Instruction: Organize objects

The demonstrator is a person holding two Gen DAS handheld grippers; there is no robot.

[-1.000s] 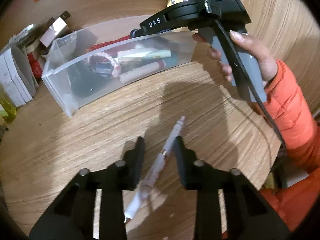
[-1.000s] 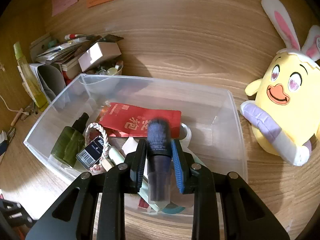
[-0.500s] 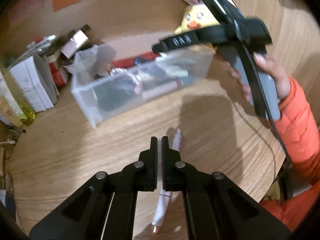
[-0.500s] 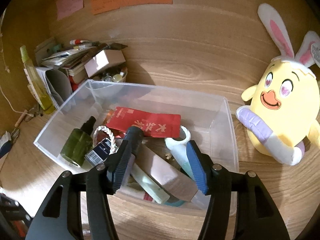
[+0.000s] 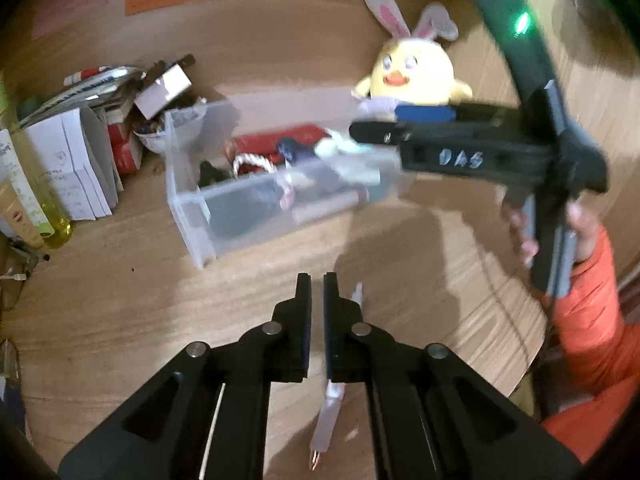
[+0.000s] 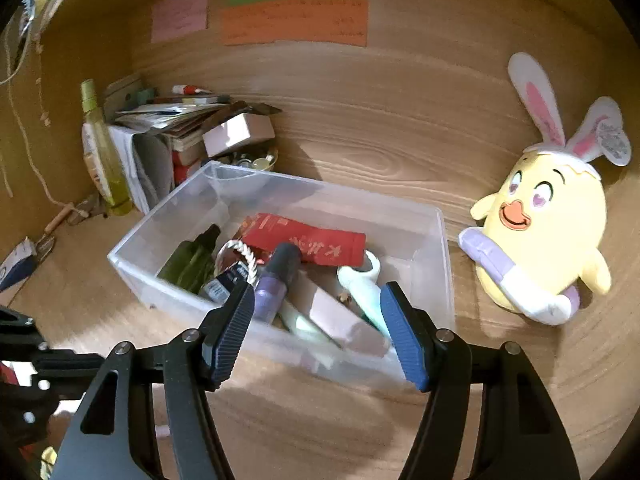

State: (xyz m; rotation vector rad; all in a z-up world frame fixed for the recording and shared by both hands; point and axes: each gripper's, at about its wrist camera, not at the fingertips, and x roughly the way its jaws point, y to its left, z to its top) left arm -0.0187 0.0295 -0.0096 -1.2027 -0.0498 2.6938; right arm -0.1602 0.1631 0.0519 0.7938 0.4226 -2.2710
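My left gripper (image 5: 317, 280) is shut just above the wooden table. A white pen (image 5: 329, 408) lies under it and runs behind the right finger; the slit between the fingers shows only wood, so I cannot tell if it is pinched. My right gripper (image 6: 317, 292), also seen in the left wrist view (image 5: 374, 123), hangs over the near edge of the clear plastic box (image 6: 168, 288), its jaws opening with nothing between them. A purple bottle with a dark cap (image 6: 276, 280) lies in the box among a green bottle (image 6: 188, 260), a red packet (image 6: 316, 238) and a pale tool (image 6: 360, 284).
A yellow plush chick with rabbit ears (image 6: 548, 236) sits right of the box. Stacked papers, small cartons (image 6: 236, 136) and a yellow-green bottle (image 6: 100, 148) crowd the back left corner. Sticky notes (image 6: 294, 20) hang on the back wall. An orange sleeve (image 5: 592, 320) is at the table's right edge.
The right gripper let the purple bottle drop into the box, opened wide and drew back. The left gripper closed over the pen and rose a little.
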